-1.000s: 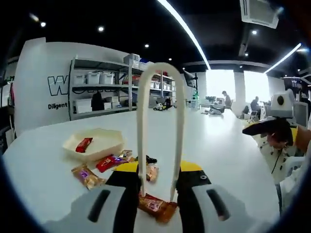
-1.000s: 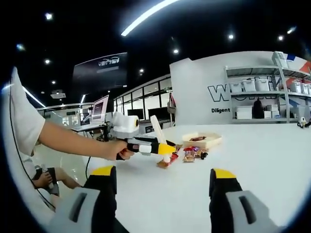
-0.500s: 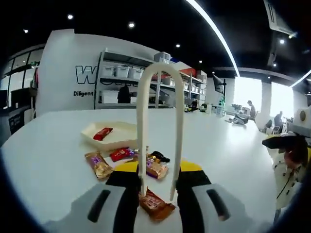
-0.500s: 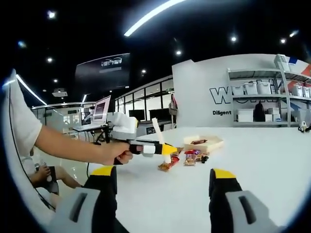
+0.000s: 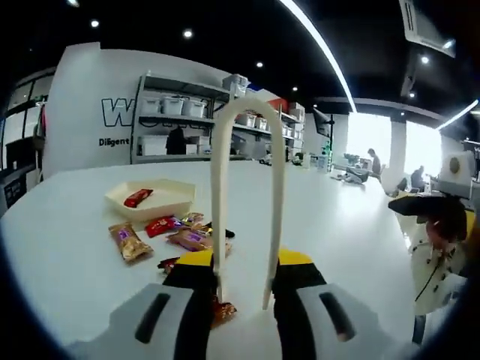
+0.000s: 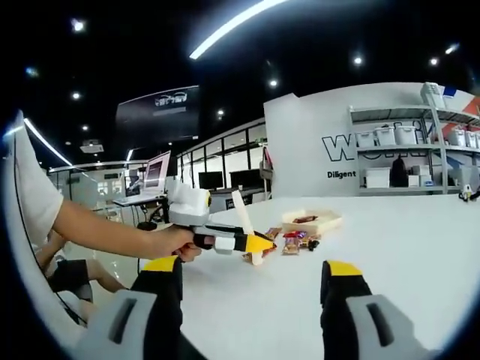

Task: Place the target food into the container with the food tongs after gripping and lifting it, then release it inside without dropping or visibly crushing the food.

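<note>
Fingers of the left gripper clamp cream tongs above an orange snack packet.

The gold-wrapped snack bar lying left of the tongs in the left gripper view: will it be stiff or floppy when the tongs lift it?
The gold-wrapped snack bar probably lifts light: it looks small and flat. Its shiny wrapper looks smooth, so the tongs may slip on it. The crimped wrapper ends would likely flex, while the middle may stay fairly stiff.

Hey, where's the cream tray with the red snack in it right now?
In the left gripper view the cream tray sits on the white table, left of the tongs, just beyond the loose snack packets.
</note>
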